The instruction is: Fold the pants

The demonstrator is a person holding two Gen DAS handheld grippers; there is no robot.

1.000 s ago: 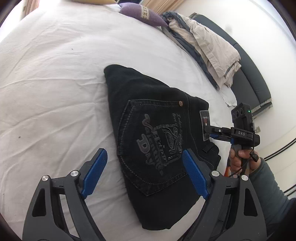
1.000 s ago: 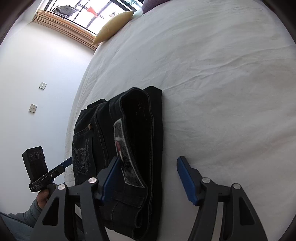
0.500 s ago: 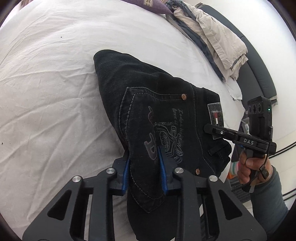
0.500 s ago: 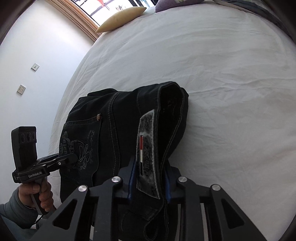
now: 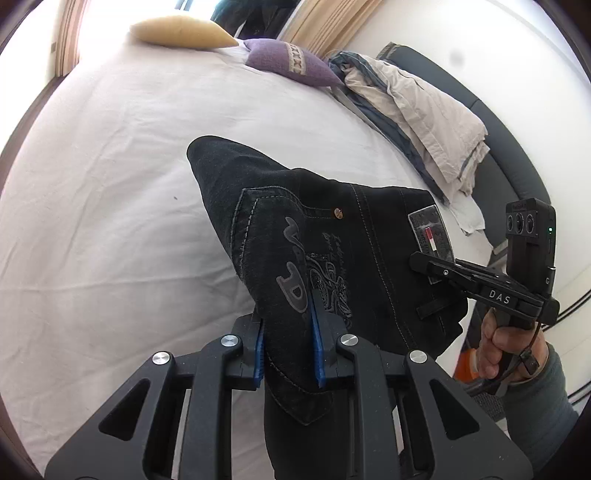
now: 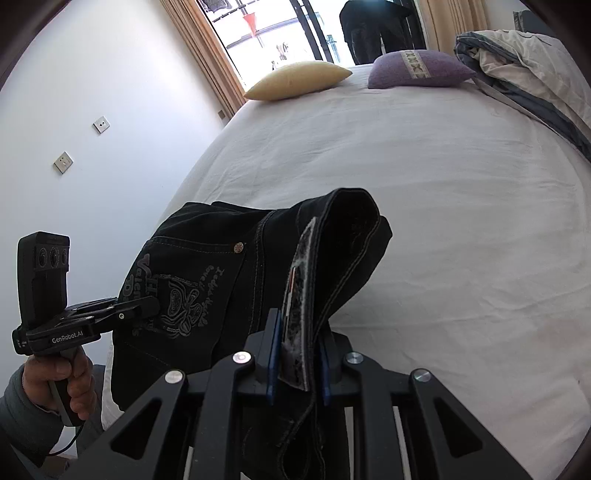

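The folded black jeans (image 5: 332, 229) with a stitched back pocket and grey lettering are lifted above the white bed (image 5: 110, 184). My left gripper (image 5: 289, 354) is shut on the pocket edge of the jeans. My right gripper (image 6: 298, 360) is shut on the waistband with its grey label (image 6: 297, 295). The right gripper also shows in the left wrist view (image 5: 424, 260) at the waistband, and the left gripper in the right wrist view (image 6: 147, 306) at the pocket. The jeans (image 6: 207, 280) sag between the two grips.
A yellow pillow (image 5: 181, 31) and a purple pillow (image 5: 288, 61) lie at the head of the bed. A heap of beige and grey clothes (image 5: 424, 110) lies at the bed's right edge by a dark sofa (image 5: 509, 147). A white wall (image 6: 92, 110) stands left.
Both grippers were open over the flat jeans a second ago, then shut on them. Since then they have lifted the jeans up off the bed.
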